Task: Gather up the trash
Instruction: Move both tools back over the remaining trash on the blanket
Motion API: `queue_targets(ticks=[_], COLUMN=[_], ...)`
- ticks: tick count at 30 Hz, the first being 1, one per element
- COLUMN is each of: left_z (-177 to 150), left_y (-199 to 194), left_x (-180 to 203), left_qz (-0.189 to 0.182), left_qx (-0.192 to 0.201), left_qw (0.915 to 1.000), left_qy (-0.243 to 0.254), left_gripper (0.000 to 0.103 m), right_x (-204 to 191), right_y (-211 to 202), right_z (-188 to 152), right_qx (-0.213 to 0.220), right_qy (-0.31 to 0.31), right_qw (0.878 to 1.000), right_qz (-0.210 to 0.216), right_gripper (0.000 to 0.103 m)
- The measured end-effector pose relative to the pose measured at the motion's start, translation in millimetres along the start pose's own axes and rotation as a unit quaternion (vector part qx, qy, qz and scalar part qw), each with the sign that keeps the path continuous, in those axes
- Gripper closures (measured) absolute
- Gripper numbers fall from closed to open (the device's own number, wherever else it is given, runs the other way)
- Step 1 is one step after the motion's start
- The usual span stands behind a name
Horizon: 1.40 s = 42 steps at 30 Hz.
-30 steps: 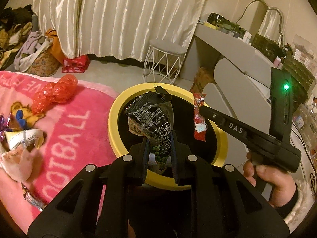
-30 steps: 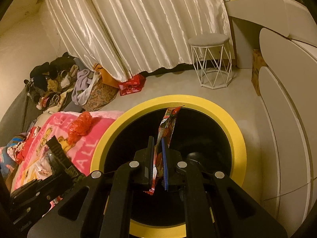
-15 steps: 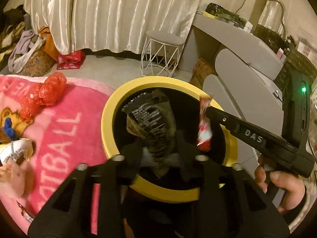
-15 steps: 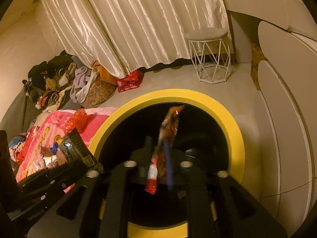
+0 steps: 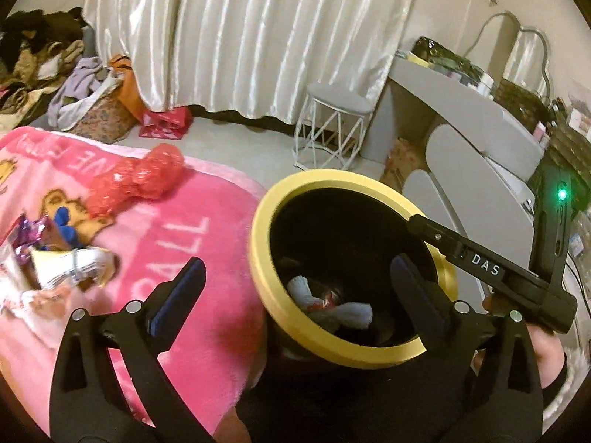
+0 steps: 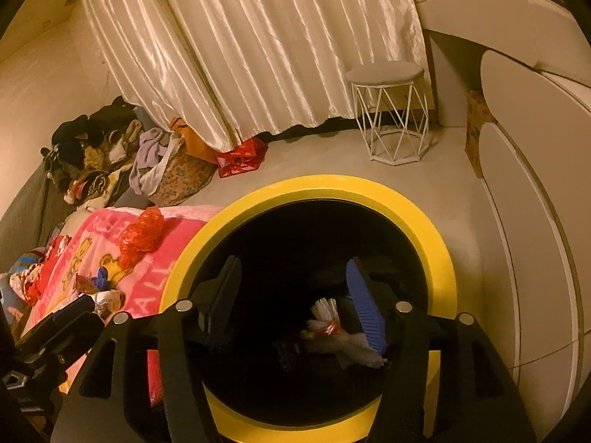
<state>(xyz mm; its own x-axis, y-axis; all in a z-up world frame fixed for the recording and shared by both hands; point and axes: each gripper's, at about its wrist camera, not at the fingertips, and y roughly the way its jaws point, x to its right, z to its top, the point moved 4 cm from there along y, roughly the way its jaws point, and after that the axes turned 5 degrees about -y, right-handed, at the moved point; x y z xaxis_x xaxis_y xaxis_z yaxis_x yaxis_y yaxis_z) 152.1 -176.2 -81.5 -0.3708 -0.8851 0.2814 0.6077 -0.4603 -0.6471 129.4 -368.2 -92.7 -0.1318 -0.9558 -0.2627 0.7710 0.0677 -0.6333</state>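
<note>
Yellow rims the black trash bin (image 5: 258,258), which stands against the edge of a bed covered with a pink blanket (image 5: 177,229). In the left wrist view, the left claw (image 5: 295,288) is spread wide and holds nothing; one finger hangs over the blanket, the other over the bin's mouth. Down inside the bin lie crumpled wrappers (image 5: 332,306), whitish with a touch of red. On the blanket, a red plastic bag (image 5: 144,181) sits near the bin, and more loose wrappers (image 5: 55,262) are heaped farther left. The right claw (image 5: 417,221) reaches in from the right over the bin's rim, gripped by a hand (image 5: 543,339). A white wire stool (image 5: 332,125) stands on the floor before a pale curtain (image 5: 240,37).

In the right wrist view, the right claw (image 6: 291,295) is likewise released and empty, both fingers poised above the bin's (image 6: 439,254) dark opening. The crumpled wrappers (image 6: 332,328) rest at the bottom, just beside the blue-padded finger. The red bag (image 6: 142,236) lies on the blanket (image 6: 92,254) to the left, with a pile of clothes (image 6: 96,147) beyond.
</note>
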Motion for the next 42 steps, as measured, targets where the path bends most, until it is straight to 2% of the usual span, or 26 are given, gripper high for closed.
queue_targets(ticks=[12,27,42], left_z=[6,9,6], left_y=[-41,-73,-100], left_x=[-36,-67,-117], left_qz=[0.038,0.059,0.100], left_qx=[0.048,0.084,0.107], left_qw=[0.9978,0.9931,0.9847], left_qy=[-0.027,-0.057,-0.094], left_gripper=[0.011,0.011,0.011], right_x=[-39,-95,-149], right_y=[-12,-25,-23], right_z=[3,1,-16], right_qx=[0.018,0.030,0.012], right_qy=[-0.038,-0.100,-0.154], right_qw=[0.999,0.992,0.982], right_qz=[0.029,0.069,0.107], right_gripper=[0.039,0.033,0.031])
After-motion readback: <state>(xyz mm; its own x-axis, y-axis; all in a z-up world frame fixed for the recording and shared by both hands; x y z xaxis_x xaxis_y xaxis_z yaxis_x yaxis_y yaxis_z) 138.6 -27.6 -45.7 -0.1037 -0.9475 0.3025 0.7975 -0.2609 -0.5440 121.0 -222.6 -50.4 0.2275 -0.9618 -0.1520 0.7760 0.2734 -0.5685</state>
